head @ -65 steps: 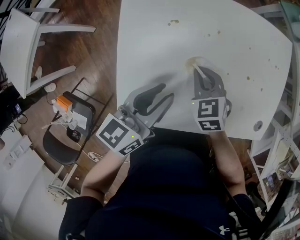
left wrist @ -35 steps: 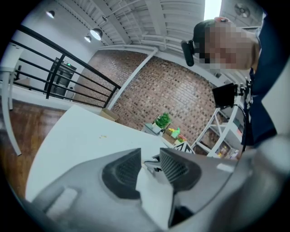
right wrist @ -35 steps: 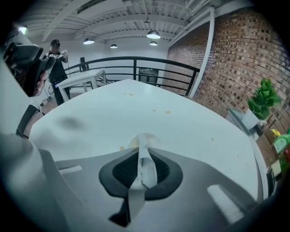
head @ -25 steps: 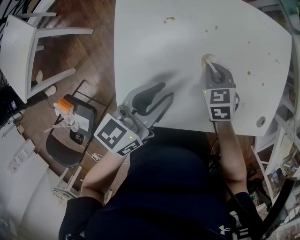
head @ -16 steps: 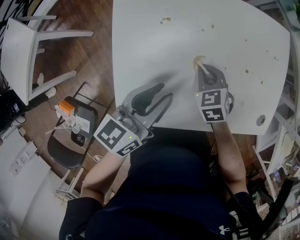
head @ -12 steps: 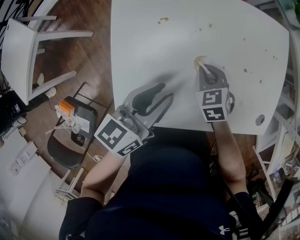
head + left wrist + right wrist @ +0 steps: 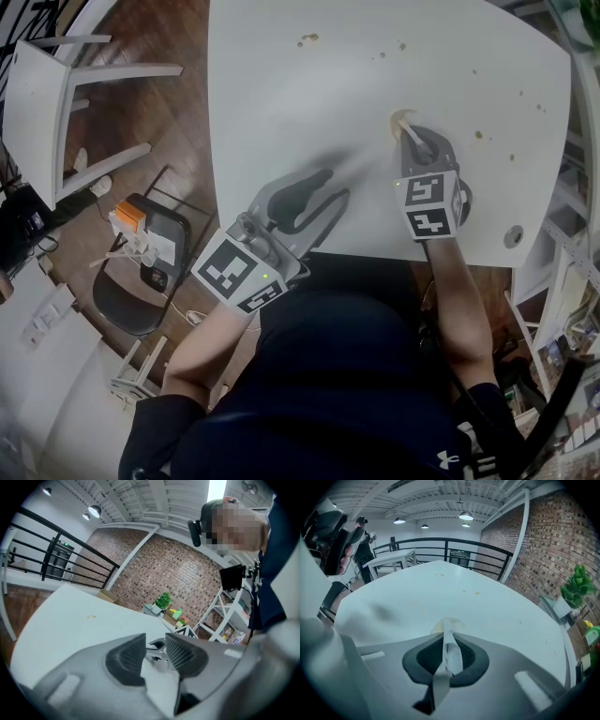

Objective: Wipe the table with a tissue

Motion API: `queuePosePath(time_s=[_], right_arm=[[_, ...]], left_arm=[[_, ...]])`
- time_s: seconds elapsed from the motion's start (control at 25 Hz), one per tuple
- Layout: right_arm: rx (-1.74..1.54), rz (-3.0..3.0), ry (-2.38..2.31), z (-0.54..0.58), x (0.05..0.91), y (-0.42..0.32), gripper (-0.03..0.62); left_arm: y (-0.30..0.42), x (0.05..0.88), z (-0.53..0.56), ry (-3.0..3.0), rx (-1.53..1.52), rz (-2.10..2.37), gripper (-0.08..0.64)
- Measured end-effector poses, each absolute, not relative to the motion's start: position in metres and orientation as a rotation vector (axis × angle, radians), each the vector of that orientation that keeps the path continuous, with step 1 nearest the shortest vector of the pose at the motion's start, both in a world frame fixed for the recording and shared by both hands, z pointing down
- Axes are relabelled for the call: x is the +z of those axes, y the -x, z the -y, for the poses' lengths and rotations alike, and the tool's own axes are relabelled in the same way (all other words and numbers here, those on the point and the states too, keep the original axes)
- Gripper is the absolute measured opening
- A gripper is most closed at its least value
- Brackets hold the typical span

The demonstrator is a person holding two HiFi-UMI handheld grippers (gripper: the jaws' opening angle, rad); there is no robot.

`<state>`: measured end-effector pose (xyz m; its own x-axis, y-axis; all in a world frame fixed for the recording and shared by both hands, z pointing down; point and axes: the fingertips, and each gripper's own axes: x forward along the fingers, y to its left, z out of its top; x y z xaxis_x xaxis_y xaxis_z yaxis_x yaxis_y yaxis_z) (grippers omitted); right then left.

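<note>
- The wiping is judged to be partly done: brown spots [image 7: 307, 39] are seen unwiped at the counter's [image 7: 300, 103] far and right parts.
- The tissue [image 7: 401, 125] is pressed onto the counter near its middle. It is twisted into a strip, and its crumpled tip is stained yellowish.
- The right tool [image 7: 410, 141] is clamped fully onto the tissue.
- The left tool [image 7: 328, 187] is held half open and empty at the near edge.

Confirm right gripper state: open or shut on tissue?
Shut. Right gripper jaws pinch the tissue strip between them; its crumpled end rests on the table.
</note>
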<state>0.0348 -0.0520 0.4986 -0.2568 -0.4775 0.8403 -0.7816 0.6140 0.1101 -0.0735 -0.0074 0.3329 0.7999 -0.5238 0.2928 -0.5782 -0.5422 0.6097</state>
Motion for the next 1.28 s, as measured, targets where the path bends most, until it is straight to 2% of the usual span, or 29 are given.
queuePosePath(time_s=[0.28,0.84,1.28], right_arm=[[0.359,1.886,-0.998,0.054,0.500,-0.053,0.012],[0.520,1.881,-1.119,0.061,0.504,-0.093,0.012],[0.483,1.901,-1.056,0.054,0.501,-0.066,0.012]], left_arm=[[0.058,0.331,0.005,-2.265,0.099,0.798,0.127],[0.040,0.330,0.003,-2.271,0.112,0.777,0.127],[0.043,0.330,0.002,-2.271,0.117,0.782,0.128]])
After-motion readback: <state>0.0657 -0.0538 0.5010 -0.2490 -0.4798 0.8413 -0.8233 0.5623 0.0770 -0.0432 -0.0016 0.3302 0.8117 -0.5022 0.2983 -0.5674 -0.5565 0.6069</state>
